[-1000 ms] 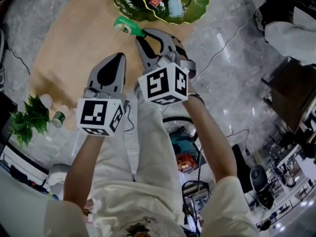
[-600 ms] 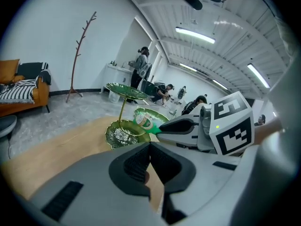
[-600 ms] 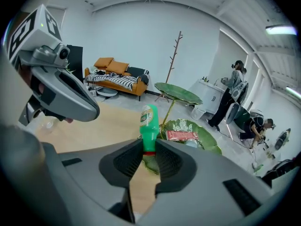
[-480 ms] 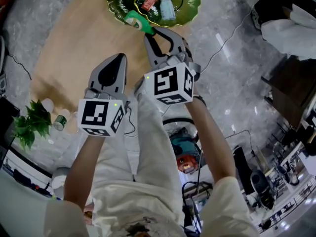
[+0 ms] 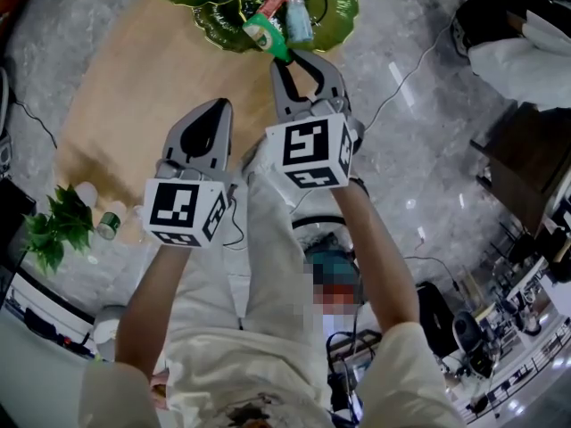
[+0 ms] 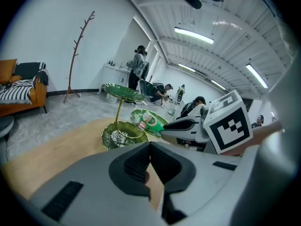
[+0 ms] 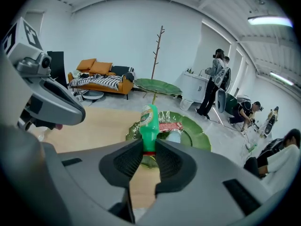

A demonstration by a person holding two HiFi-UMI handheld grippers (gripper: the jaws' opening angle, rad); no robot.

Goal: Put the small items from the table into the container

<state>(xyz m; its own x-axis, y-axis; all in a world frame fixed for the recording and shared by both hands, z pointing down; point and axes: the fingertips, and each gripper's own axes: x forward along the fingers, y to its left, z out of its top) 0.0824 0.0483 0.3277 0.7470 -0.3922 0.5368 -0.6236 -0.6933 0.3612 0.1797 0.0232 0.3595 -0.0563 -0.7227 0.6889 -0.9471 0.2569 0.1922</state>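
Green bottle (image 7: 149,119) in right gripper (image 7: 149,147), above tray rim (image 7: 200,133)

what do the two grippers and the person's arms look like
Both the left gripper and the right gripper have smooth grey shells that taper to two jaws lined with black ribbed pads. Each carries a white cube printed with black square markers. The person wears a pale top with short sleeves, and the forearms are bare.
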